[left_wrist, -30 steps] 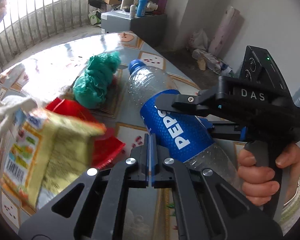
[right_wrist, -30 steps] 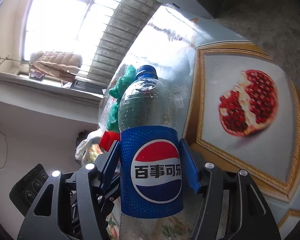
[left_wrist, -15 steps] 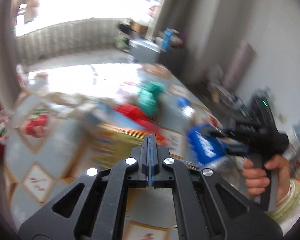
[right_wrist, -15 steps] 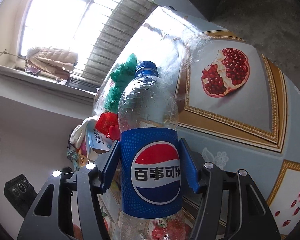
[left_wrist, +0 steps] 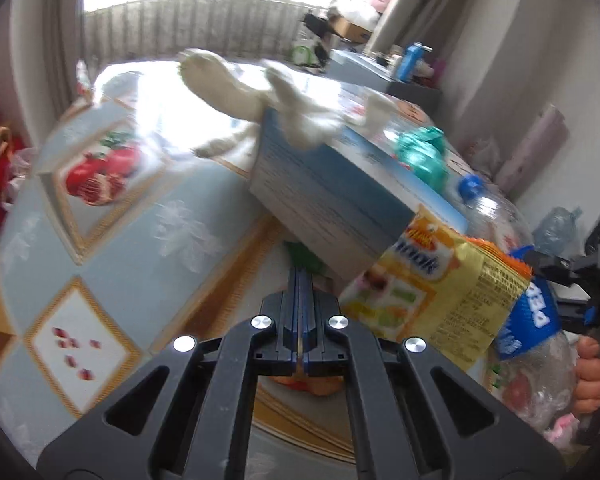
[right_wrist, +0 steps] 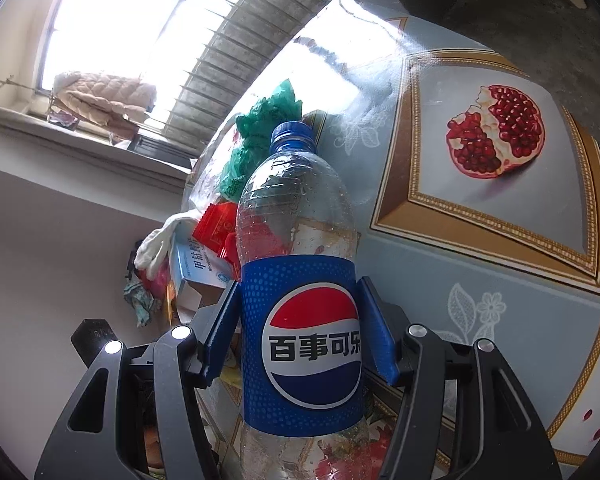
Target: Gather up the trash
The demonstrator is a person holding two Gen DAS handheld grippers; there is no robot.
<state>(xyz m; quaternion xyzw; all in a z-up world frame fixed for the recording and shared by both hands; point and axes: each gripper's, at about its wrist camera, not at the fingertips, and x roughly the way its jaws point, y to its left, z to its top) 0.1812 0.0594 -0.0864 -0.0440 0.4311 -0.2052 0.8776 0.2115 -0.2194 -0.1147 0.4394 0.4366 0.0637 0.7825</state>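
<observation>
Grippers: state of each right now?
Left tool: closed, nothing between its fingers.
Right tool: closed on the Pepsi bottle, gripping it at the label.

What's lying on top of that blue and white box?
A white glove is draped over the box's far end, and a yellow snack packet overlaps its near corner. Whatever lies under the box is hidden.
</observation>
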